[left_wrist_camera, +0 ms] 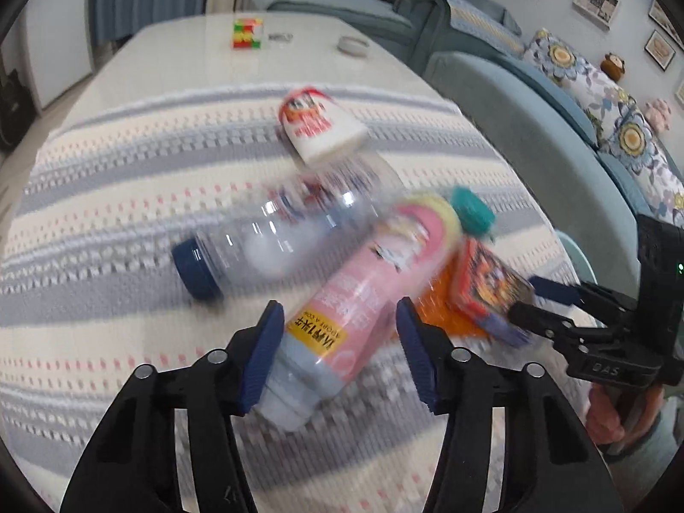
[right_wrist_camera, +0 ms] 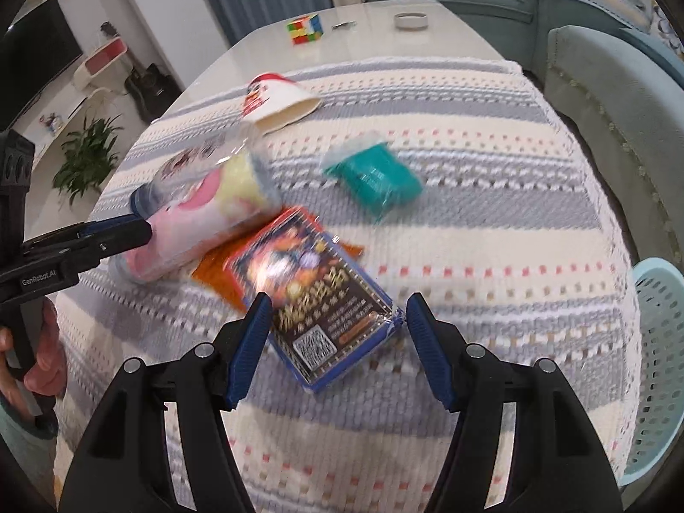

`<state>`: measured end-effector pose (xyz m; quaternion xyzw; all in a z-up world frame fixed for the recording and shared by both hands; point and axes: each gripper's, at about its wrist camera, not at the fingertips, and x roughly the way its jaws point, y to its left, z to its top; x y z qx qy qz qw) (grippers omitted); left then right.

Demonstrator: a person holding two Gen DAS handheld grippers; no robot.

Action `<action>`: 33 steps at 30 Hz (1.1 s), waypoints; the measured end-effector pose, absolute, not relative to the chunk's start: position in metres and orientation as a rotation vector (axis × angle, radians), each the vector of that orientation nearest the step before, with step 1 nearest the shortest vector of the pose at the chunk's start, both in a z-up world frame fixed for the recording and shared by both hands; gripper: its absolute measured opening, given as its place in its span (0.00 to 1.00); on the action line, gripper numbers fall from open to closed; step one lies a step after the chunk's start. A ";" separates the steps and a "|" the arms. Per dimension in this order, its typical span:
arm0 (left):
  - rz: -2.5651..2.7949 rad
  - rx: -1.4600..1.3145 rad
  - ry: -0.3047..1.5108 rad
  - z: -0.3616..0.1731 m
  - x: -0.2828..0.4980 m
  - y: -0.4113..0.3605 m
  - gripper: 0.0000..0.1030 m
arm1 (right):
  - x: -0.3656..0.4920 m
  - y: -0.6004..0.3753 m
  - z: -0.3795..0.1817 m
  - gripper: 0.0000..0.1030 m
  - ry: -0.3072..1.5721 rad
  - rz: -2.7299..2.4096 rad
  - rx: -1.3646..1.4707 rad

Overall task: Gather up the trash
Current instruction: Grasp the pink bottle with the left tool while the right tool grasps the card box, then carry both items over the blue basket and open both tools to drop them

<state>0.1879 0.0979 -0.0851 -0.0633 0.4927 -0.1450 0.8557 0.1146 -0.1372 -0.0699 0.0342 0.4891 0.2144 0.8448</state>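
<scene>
**Both grippers straddle their first pieces of trash**

The left gripper (left_wrist_camera: 340, 329) has its jaws spread wide around the lower end of a pink-labelled bottle (left_wrist_camera: 363, 295) lying on its side on the striped knitted cloth (left_wrist_camera: 107, 179); the left pad sits against the bottle, the right pad apart from it, so nothing is clamped. The bottle leans against a clear bottle with a blue cap (left_wrist_camera: 273, 235), which probably stops it rolling.

The right gripper (right_wrist_camera: 337, 329) is likewise spread, its fingers either side of a dark printed box (right_wrist_camera: 316, 299) resting on an orange wrapper (right_wrist_camera: 218, 273). The box lies skewed to the jaws, so closing may catch it corner to corner.

A tipped paper cup (right_wrist_camera: 278, 102) and a teal packet (right_wrist_camera: 376, 179), too blurred to identify firmly, lie farther back. A pale blue perforated basket (right_wrist_camera: 658, 342) stands beside the table at the right, the likely destination.
</scene>
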 end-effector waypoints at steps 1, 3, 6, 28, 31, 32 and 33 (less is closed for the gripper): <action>-0.318 -0.138 1.050 -0.085 0.184 0.096 0.48 | 0.111 -0.137 -0.068 0.60 1.031 0.464 0.066; -0.352 -0.131 1.076 -0.085 0.177 0.087 0.48 | 0.103 -0.133 -0.067 0.60 1.026 0.482 0.046; -0.337 -0.071 1.082 -0.087 0.180 0.071 0.55 | 0.101 -0.131 -0.063 0.60 1.013 0.466 0.016; -0.237 -0.125 1.010 -0.102 0.162 0.069 0.45 | 0.109 -0.092 -0.071 0.66 0.964 0.438 -0.140; -0.223 -0.127 0.999 -0.099 0.153 0.071 0.45 | 0.109 -0.092 -0.073 0.65 0.963 0.430 -0.144; -0.223 -0.134 0.995 -0.099 0.149 0.074 0.45 | 0.108 -0.093 -0.073 0.64 0.960 0.425 -0.141; -0.224 -0.139 0.994 -0.098 0.149 0.074 0.45 | 0.108 -0.094 -0.073 0.61 0.962 0.424 -0.136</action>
